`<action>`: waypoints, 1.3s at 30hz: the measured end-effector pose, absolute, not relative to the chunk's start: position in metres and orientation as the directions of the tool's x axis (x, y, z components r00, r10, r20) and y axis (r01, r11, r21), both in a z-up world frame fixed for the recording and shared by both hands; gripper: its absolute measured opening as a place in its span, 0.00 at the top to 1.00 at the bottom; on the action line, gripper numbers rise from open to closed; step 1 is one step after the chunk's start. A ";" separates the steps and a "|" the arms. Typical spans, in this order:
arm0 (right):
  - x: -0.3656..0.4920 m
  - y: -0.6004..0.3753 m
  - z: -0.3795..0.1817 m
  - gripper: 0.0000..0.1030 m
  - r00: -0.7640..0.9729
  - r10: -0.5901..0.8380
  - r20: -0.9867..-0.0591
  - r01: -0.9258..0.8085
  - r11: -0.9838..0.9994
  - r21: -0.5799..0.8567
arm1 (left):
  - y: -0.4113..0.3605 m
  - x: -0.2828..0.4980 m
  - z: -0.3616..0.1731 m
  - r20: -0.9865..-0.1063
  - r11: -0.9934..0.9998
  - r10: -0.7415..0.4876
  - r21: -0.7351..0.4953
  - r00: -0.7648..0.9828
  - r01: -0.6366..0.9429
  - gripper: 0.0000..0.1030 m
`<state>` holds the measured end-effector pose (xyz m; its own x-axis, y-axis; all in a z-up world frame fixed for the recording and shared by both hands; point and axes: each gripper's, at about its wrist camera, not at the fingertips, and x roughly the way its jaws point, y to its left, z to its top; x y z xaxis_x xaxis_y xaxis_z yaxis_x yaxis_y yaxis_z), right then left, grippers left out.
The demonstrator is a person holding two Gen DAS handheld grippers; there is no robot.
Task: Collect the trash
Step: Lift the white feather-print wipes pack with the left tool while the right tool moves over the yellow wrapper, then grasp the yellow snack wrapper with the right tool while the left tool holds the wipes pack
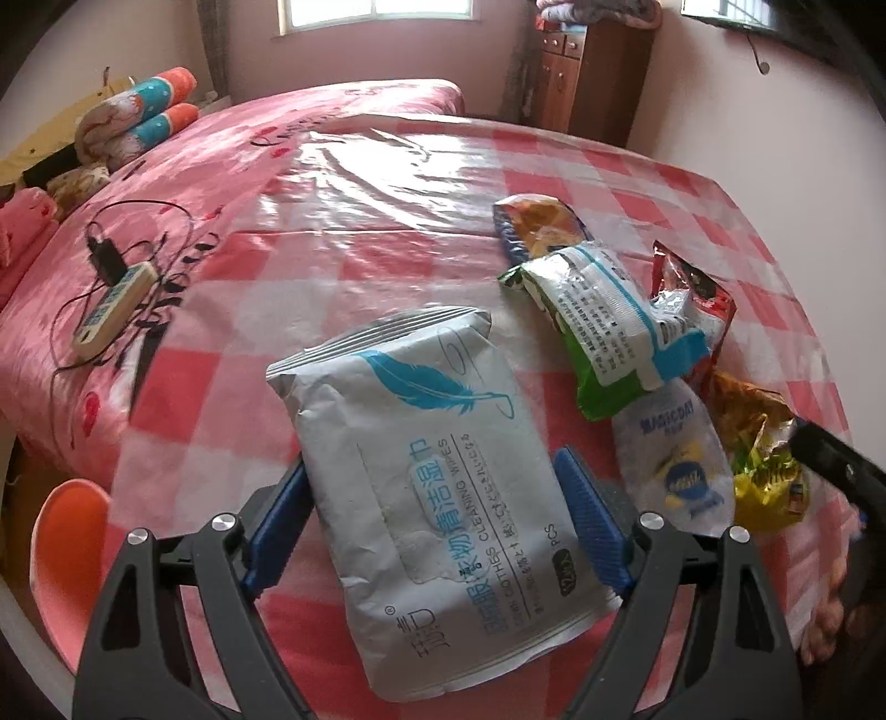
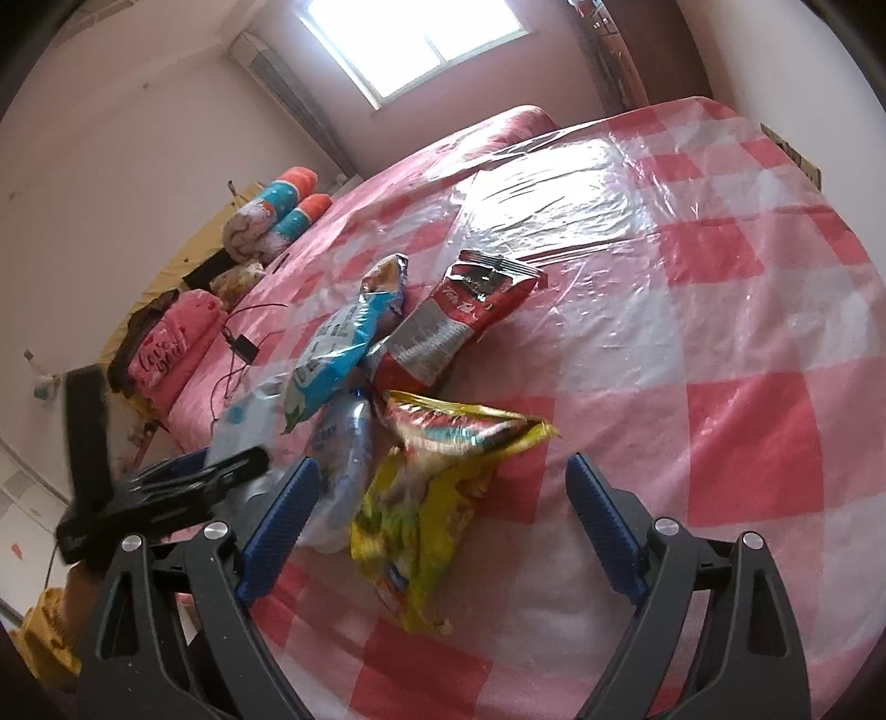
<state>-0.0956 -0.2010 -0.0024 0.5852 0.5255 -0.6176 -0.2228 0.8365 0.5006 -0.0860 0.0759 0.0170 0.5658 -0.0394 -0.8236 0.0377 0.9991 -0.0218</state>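
Left gripper [image 1: 437, 515] straddles the wipes pack [image 1: 437, 498], jaws wide; right gripper [image 2: 443, 520] gapes over the yellow wrapper [image 2: 432, 498].

Checked tablecloth [image 1: 637, 183], pink bed [image 1: 343, 105], rolled blankets [image 1: 138, 116] — wooden cabinet [image 1: 598, 72], window [image 2: 415, 44]

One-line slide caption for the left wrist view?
Left tool straddles a wipes pack on the checked table, open.

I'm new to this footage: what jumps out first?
The white wet-wipes pack with a blue feather fills the left view, lying between the open fingers of the left tool. In the right view, a crumpled yellow snack bag sits between the right tool's open fingers on the pink checked tablecloth.
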 end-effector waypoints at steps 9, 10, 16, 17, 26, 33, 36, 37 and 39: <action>-0.089 -0.175 -0.001 0.34 0.591 0.457 -0.665 -0.259 0.888 0.380 | 0.095 -0.116 0.025 -0.807 0.999 -0.015 0.008 0.590 0.035 0.17; -0.088 -0.171 0.000 0.37 0.598 0.434 -0.674 -0.259 0.900 0.349 | 0.097 -0.117 0.026 -0.805 0.999 -0.022 0.003 0.592 0.040 0.17; -0.083 -0.158 -0.002 0.42 0.603 0.397 -0.692 -0.271 0.918 0.290 | 0.104 -0.127 0.029 -0.788 0.997 -0.068 -0.037 0.612 0.064 0.17; -0.084 -0.157 -0.003 0.43 0.604 0.394 -0.693 -0.271 0.919 0.287 | 0.105 -0.128 0.029 -0.784 0.997 -0.076 -0.042 0.616 0.069 0.17; -0.084 -0.146 -0.004 0.51 0.613 0.339 -0.714 -0.267 0.939 0.216 | 0.115 -0.136 0.023 -0.776 0.989 -0.148 -0.115 0.613 0.094 0.17; -0.083 -0.142 -0.005 0.61 0.614 0.340 -0.713 -0.260 0.939 0.224 | 0.128 -0.140 0.023 -0.760 0.983 -0.183 -0.156 0.623 0.098 0.17; -0.084 -0.145 -0.004 0.64 0.615 0.339 -0.712 -0.253 0.940 0.228 | 0.136 -0.142 0.023 -0.754 0.980 -0.196 -0.174 0.627 0.098 0.17; -0.084 -0.146 -0.003 0.66 0.616 0.341 -0.711 -0.246 0.940 0.238 | 0.138 -0.143 0.023 -0.753 0.979 -0.199 -0.177 0.627 0.098 0.17; -0.085 -0.148 -0.001 0.68 0.624 0.329 -0.709 -0.228 0.944 0.238 | 0.142 -0.145 0.021 -0.751 0.977 -0.208 -0.188 0.627 0.099 0.17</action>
<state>-0.0854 -0.1482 -0.0013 0.6236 0.3295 -0.7089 -0.2277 0.9441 0.2384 -0.1445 0.1417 0.0211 0.6265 -0.2078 -0.7512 0.0986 0.9772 -0.1880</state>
